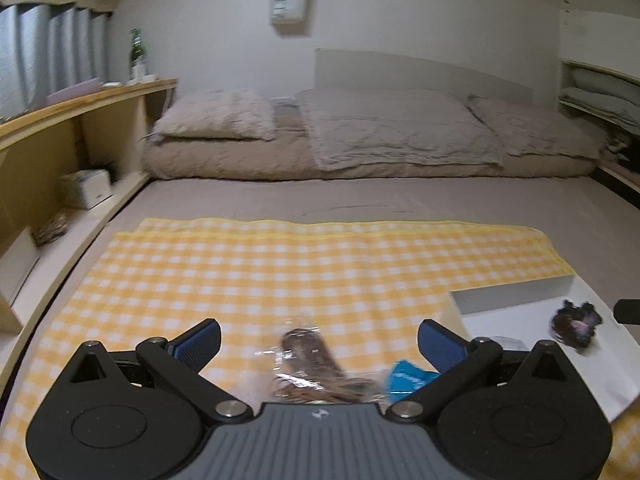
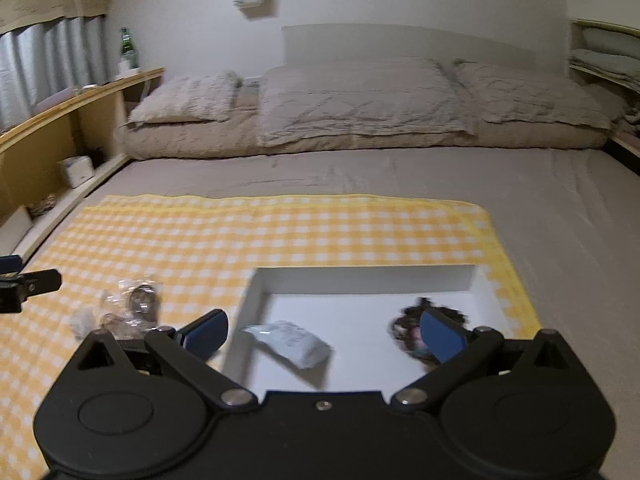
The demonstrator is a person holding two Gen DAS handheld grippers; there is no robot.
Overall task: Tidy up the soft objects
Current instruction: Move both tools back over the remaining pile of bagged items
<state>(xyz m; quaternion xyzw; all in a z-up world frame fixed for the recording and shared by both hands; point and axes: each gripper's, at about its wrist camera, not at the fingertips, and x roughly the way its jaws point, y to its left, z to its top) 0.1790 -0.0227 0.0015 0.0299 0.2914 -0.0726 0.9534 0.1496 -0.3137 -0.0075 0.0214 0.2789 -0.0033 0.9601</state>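
Note:
My left gripper (image 1: 319,344) is open and empty above a clear plastic packet with something brown inside (image 1: 310,360) that lies on the yellow checked cloth (image 1: 260,272). A blue packet (image 1: 406,378) lies by its right finger. My right gripper (image 2: 322,334) is open and empty above a white box (image 2: 360,278). In the box lie a white pouch (image 2: 292,342) and a dark frilly item (image 2: 408,330), which also shows in the left wrist view (image 1: 576,322). The clear packets also show in the right wrist view (image 2: 128,310).
The cloth lies on a grey-brown bed sheet (image 2: 560,216). Pillows and a folded duvet (image 1: 392,132) lie at the far end. A wooden shelf unit (image 1: 60,132) runs along the left edge. The left gripper's tip shows at the right wrist view's left edge (image 2: 28,282).

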